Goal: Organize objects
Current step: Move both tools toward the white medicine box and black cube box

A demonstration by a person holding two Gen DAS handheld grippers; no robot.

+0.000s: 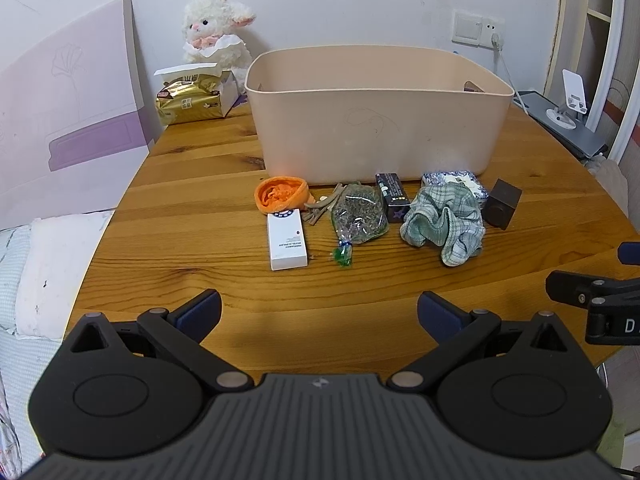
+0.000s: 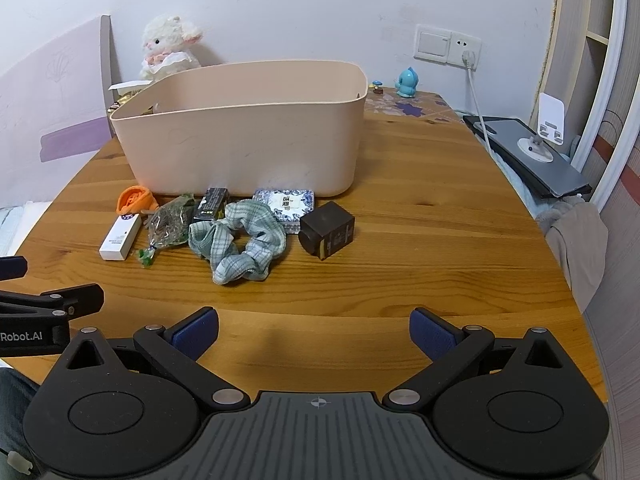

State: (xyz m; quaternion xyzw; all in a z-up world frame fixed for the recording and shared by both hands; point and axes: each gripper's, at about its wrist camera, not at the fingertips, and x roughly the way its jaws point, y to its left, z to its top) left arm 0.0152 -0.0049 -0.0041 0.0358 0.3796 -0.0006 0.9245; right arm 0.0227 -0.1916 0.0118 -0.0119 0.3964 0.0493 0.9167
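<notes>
The left gripper [image 1: 319, 314] and the right gripper [image 2: 314, 330] both stand wide apart, holding nothing, above the near edge of the wooden table [image 1: 208, 184]. Ahead of them lies a row of things: an orange cloth [image 1: 280, 194], a white box [image 1: 287, 240], a bag of dried herbs [image 1: 359, 214], a dark small box [image 1: 392, 196], a green checked scrunchie [image 2: 240, 240] and a dark cube box [image 2: 327, 229]. Behind this row, further from the grippers, stands the beige bin [image 1: 376, 128].

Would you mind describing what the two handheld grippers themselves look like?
Both the left gripper and the right gripper are matte black plastic with ribbed grey bodies, round side housings, silver pivot pins and dark blue finger pads. The left gripper's side carries white "Robot.AI" lettering. No cables or sleeves show.
</notes>
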